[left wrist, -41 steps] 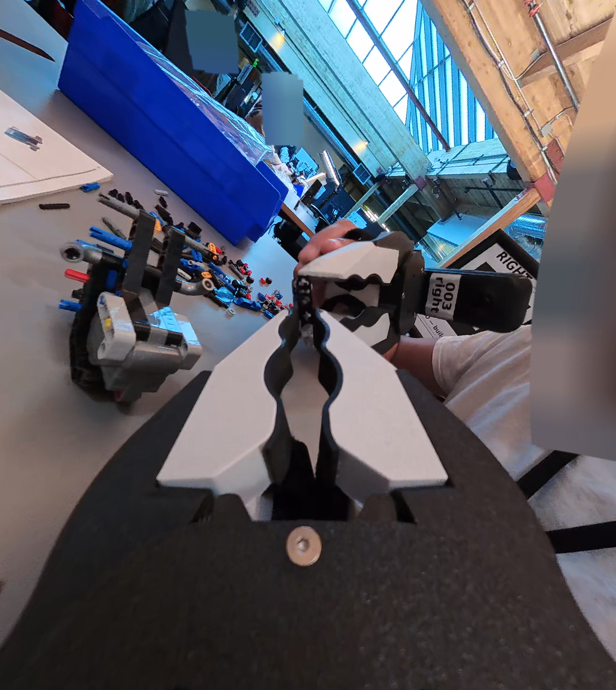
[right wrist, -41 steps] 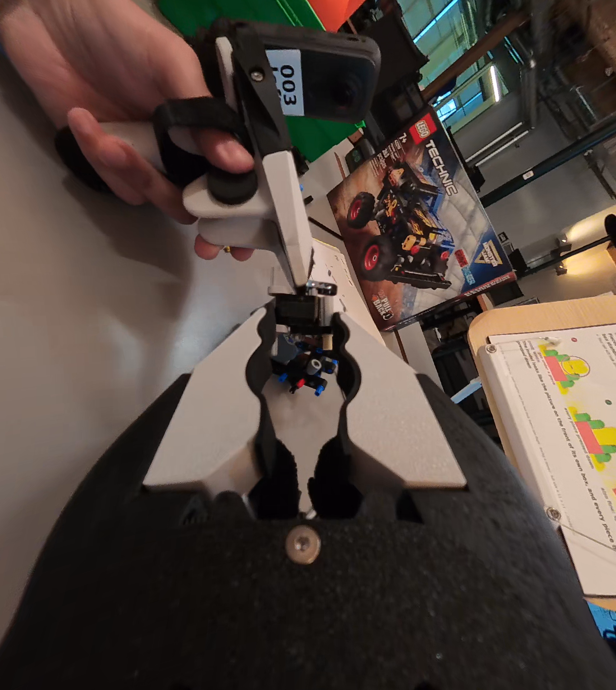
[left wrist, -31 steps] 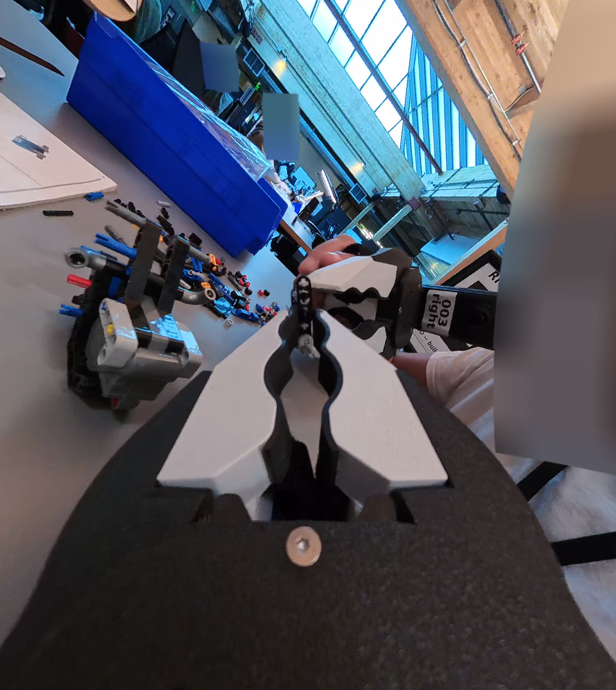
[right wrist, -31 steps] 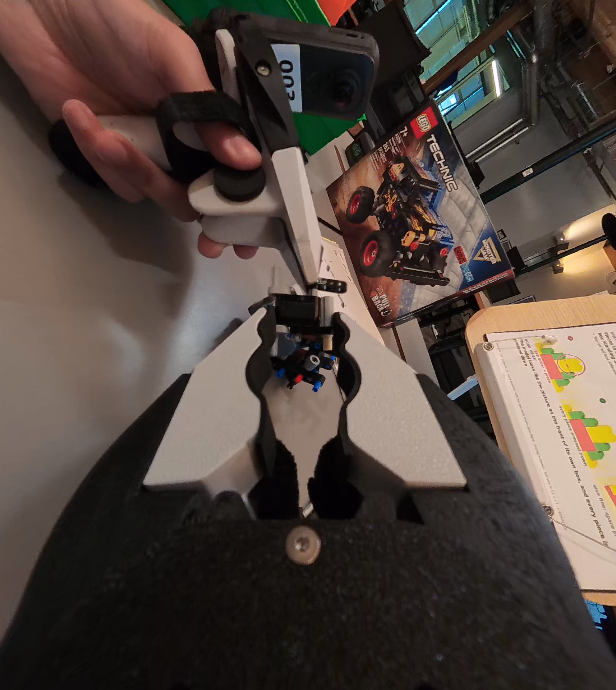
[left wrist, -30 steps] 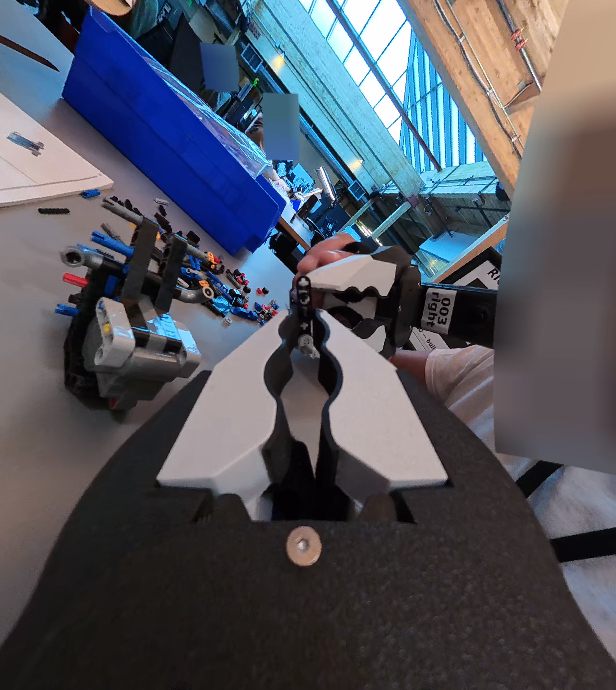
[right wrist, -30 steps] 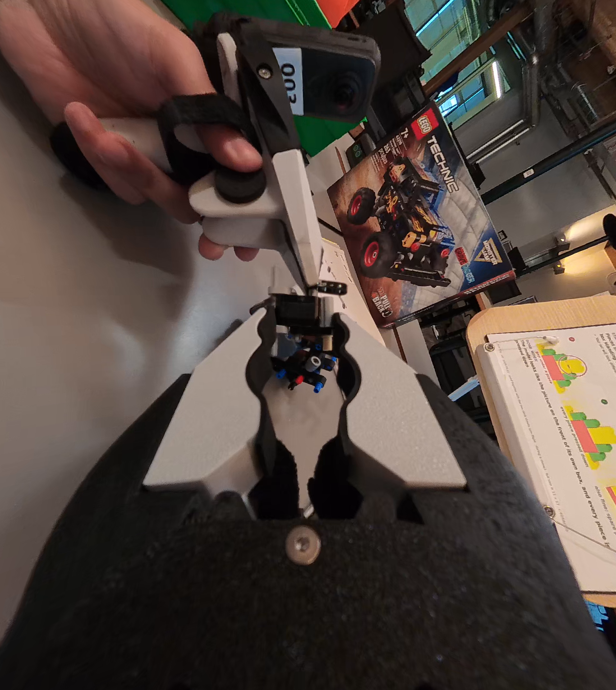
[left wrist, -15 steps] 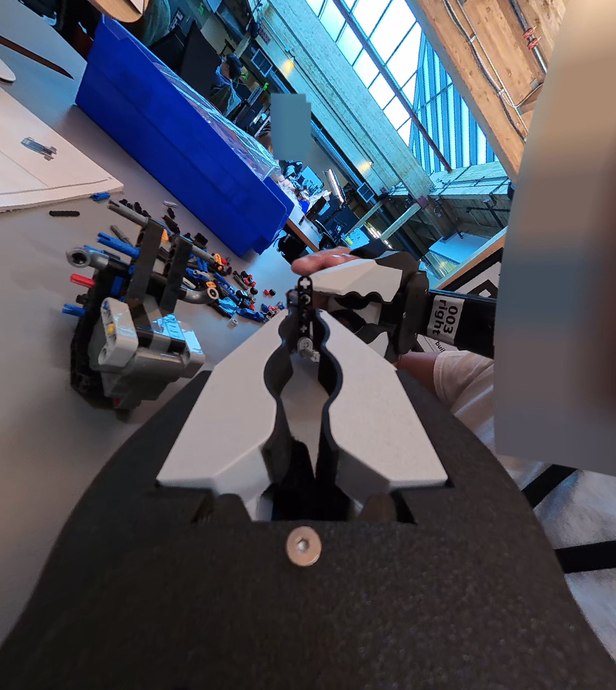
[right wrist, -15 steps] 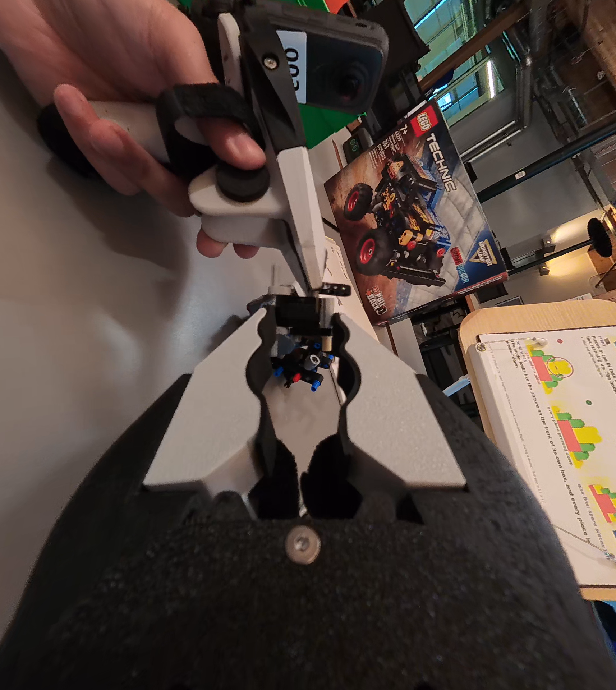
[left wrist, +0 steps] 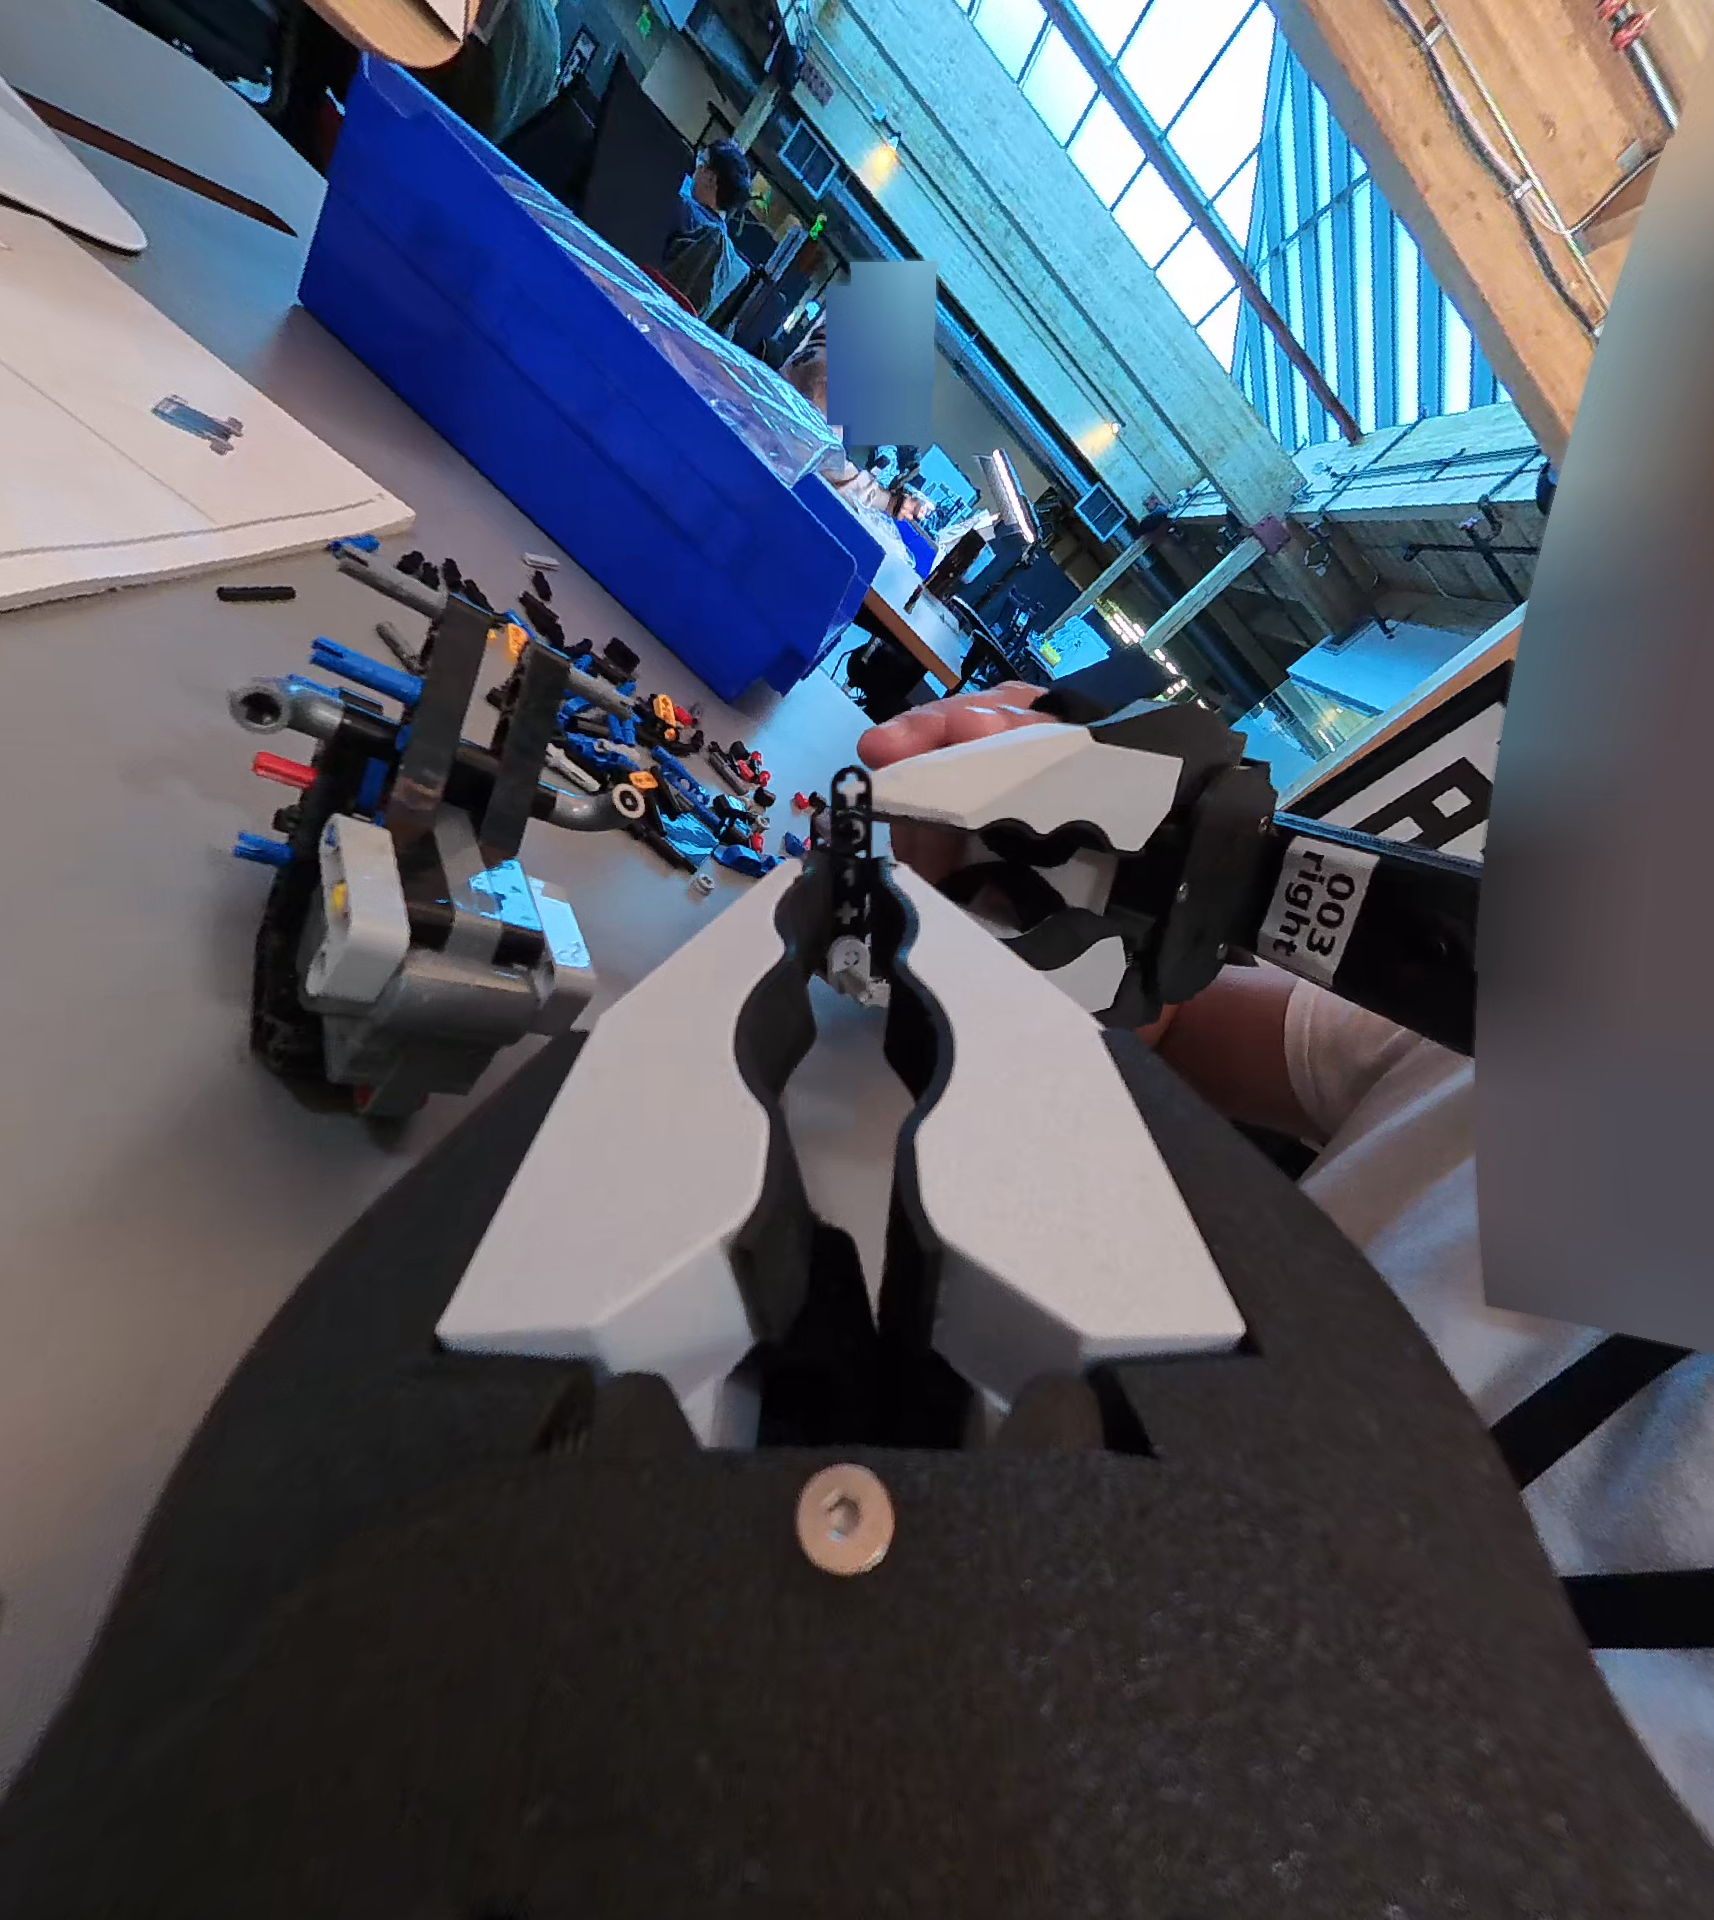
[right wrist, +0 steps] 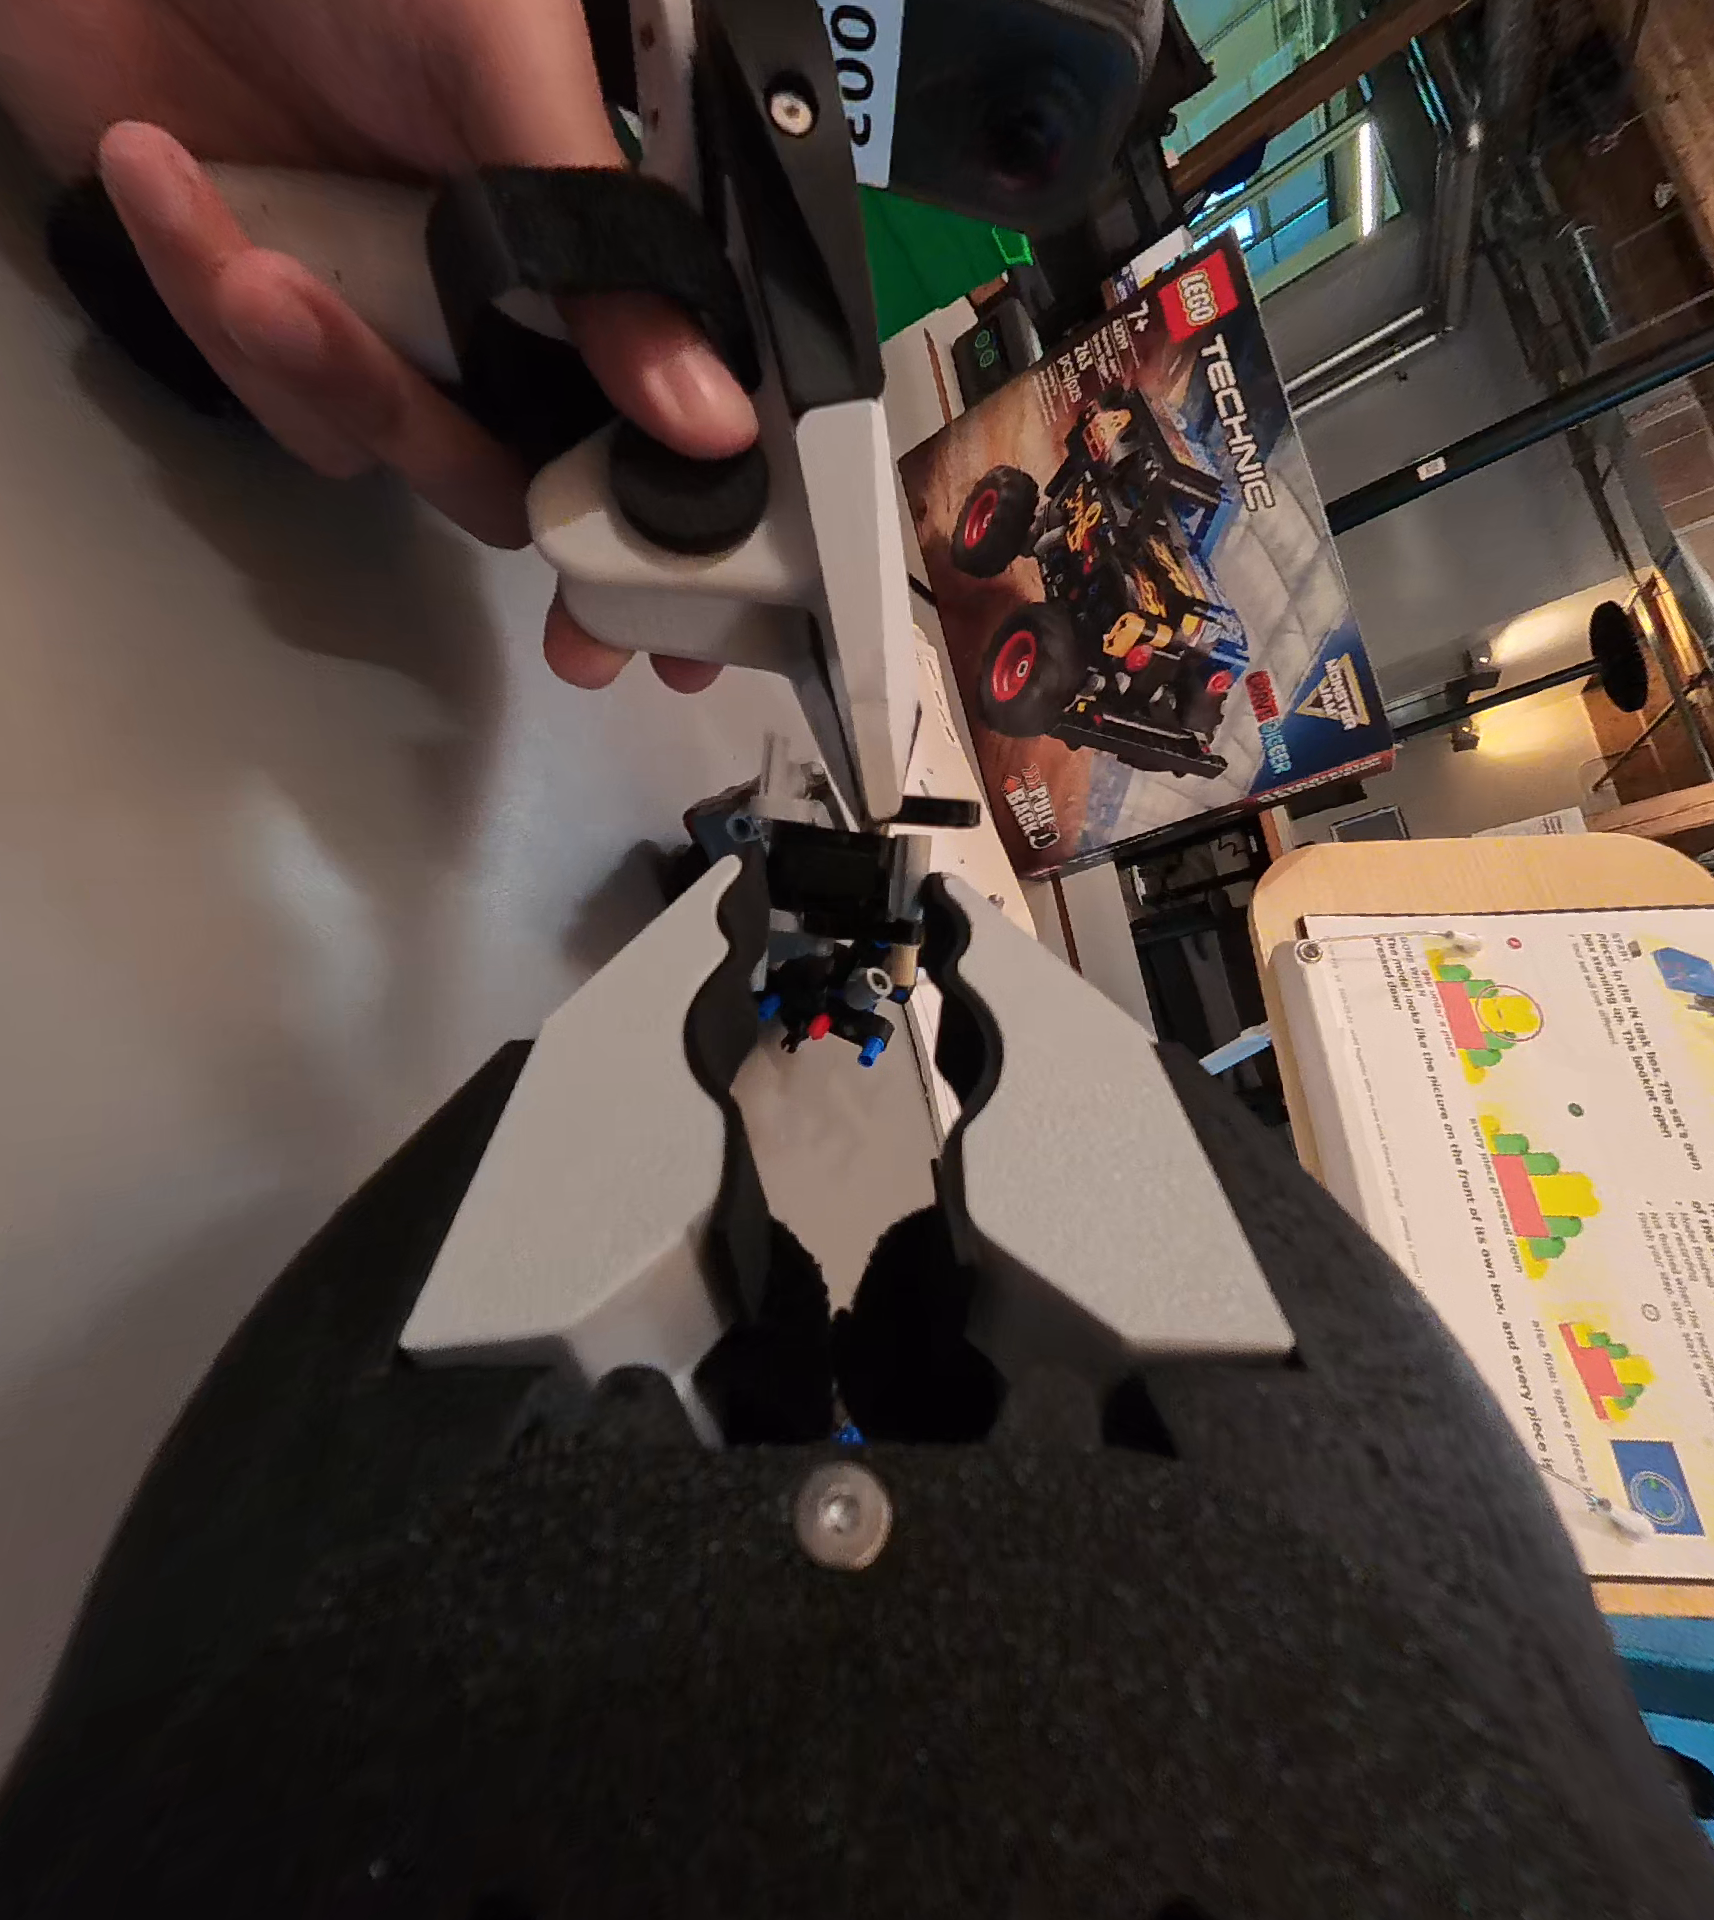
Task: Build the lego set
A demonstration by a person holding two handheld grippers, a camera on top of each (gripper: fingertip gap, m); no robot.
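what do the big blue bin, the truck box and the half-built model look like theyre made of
Blue bin: likely moulded plastic, smooth with a slight sheen and stepped walls. Truck box: printed cardboard, flat panels with crisp edges. Half-built model: hard plastic parts, grey and black, with glossy highlights on its beams.

I see printed writing on a white label on the right gripper's black camera body, and on a like label on the left gripper. There is more on the colourful set box standing on the bench and on the white instruction sheet with brick pictures. A black-and-white sign bears large letters, cut off at its edge.
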